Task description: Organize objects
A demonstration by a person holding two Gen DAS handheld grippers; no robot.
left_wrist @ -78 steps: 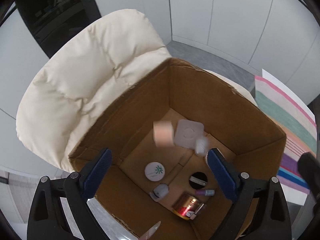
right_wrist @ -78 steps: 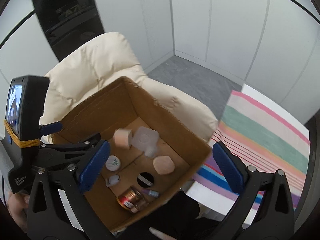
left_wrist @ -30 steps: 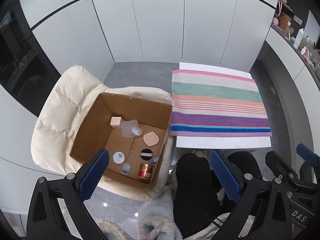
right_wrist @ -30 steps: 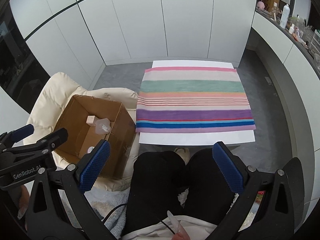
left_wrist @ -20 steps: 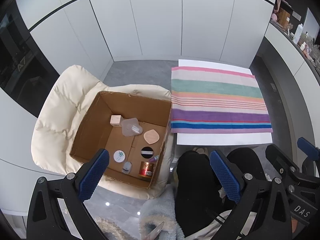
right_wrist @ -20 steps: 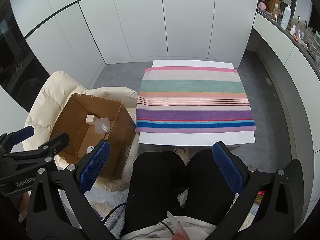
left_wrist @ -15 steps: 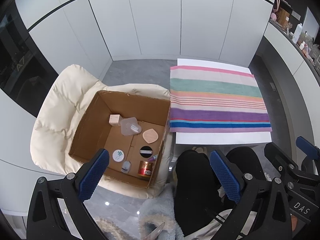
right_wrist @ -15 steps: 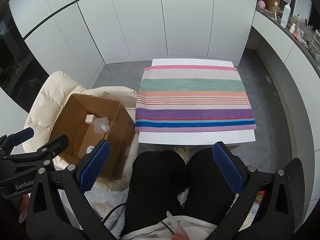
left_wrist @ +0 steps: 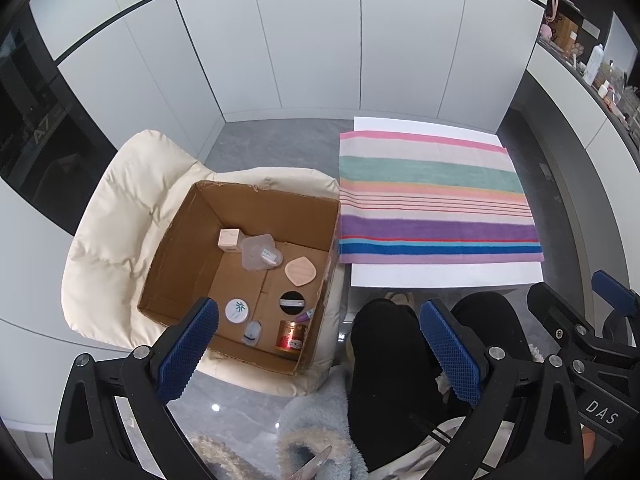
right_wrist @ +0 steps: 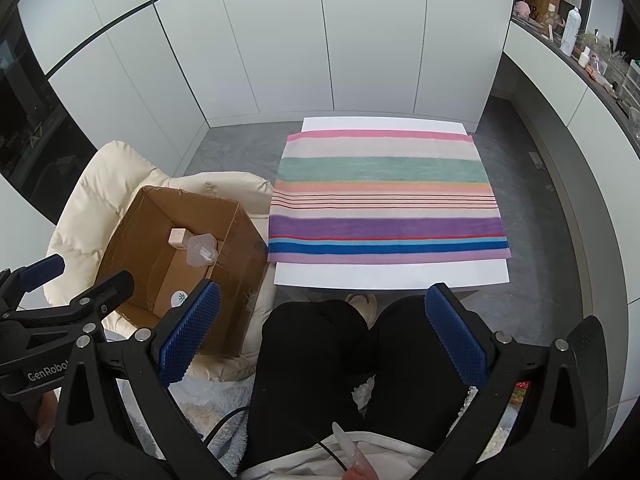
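An open cardboard box (left_wrist: 188, 236) (right_wrist: 240, 256) sits on a cream padded chair (left_wrist: 108, 236). In it lie a pink cube (left_wrist: 229, 237), a clear lidded container (left_wrist: 260, 254), a peach powder puff (left_wrist: 300, 271), a round white tin (left_wrist: 237, 311), a black disc (left_wrist: 292, 303), a copper candle jar (left_wrist: 291, 335) and a small white item (left_wrist: 252, 331). My left gripper (left_wrist: 316, 344) is open and empty, held high above the box's near right corner. My right gripper (right_wrist: 320, 326) is open and empty, high above the person's knees.
A striped towel (left_wrist: 432, 200) (right_wrist: 384, 204) covers a white table (right_wrist: 392, 276) to the right of the box. The person's black-trousered legs (right_wrist: 340, 368) are in front of the table. White cabinet walls stand behind. A counter with bottles (right_wrist: 568, 36) runs along the right.
Both grippers have pulled up and back from just above the box to a high view of the room. Over the last second they have barely moved. The box contents have not moved.
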